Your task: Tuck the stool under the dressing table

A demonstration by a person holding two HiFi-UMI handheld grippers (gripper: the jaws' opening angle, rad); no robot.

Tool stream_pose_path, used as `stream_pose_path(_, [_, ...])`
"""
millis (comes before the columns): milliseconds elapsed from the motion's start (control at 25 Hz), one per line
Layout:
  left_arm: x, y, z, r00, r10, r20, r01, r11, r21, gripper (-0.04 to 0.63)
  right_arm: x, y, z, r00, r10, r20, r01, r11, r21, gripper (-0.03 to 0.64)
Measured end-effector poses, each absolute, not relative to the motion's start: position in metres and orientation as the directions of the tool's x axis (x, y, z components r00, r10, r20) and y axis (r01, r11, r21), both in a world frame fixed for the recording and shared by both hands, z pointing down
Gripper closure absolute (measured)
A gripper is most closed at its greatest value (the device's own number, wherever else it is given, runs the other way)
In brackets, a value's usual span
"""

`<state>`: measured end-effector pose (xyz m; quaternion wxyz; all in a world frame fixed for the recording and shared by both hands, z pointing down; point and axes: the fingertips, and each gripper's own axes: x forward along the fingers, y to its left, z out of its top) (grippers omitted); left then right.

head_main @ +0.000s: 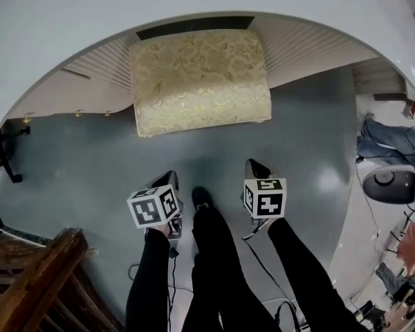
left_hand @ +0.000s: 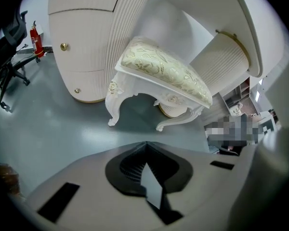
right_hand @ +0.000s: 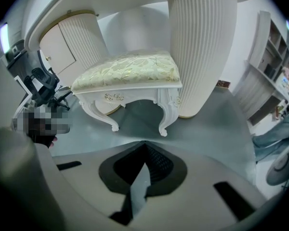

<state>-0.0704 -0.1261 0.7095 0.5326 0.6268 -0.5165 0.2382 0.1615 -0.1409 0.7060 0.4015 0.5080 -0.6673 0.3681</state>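
The stool [head_main: 199, 78] has a cream-gold floral cushion and carved white legs; its far part sits under the curved white dressing table [head_main: 90, 19]. It stands between the table's two ribbed pedestals, as the left gripper view [left_hand: 164, 71] and right gripper view [right_hand: 127, 71] show. My left gripper [head_main: 169, 178] hangs over the grey floor a short way in front of the stool, shut and holding nothing. My right gripper [head_main: 254, 166] is beside it, also shut and empty, apart from the stool. Both pairs of jaws meet at their tips in the gripper views [left_hand: 145, 144] [right_hand: 144, 143].
The person's black-clad legs [head_main: 214, 254] stand between the grippers. A wooden frame [head_main: 34, 282] is at the bottom left, a black office chair [left_hand: 12, 57] and a fire extinguisher [left_hand: 36, 40] to the left, and a fan [head_main: 391, 182] with clutter to the right. Cables [head_main: 263, 268] trail on the floor.
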Motion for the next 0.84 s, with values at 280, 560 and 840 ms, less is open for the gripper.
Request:
stream_pose_path(280, [-0.073,-0.102,0.697,0.356,-0.392,0.848,-0.889,0.136,0.436,0.588,0.164,-0.116,0.697,-0.153,-0.367,0.918,-0.977,0.194,-0.086,0.612])
stream_pose_path(560, [-0.073,-0.086,0.686,0.361,-0.4,0.843,-0.885,0.139,0.445,0.588,0.163,-0.103,0.682,-0.165,-0.365,0.916,-0.973,0.212,-0.09,0.612])
stream_pose_path(840, [-0.073,-0.073,0.675,0.373,-0.41,0.832,-0.874,0.145,0.463,0.588,0.161,-0.085,0.669,-0.158,-0.363,0.918,-0.975,0.203,-0.087,0.612])
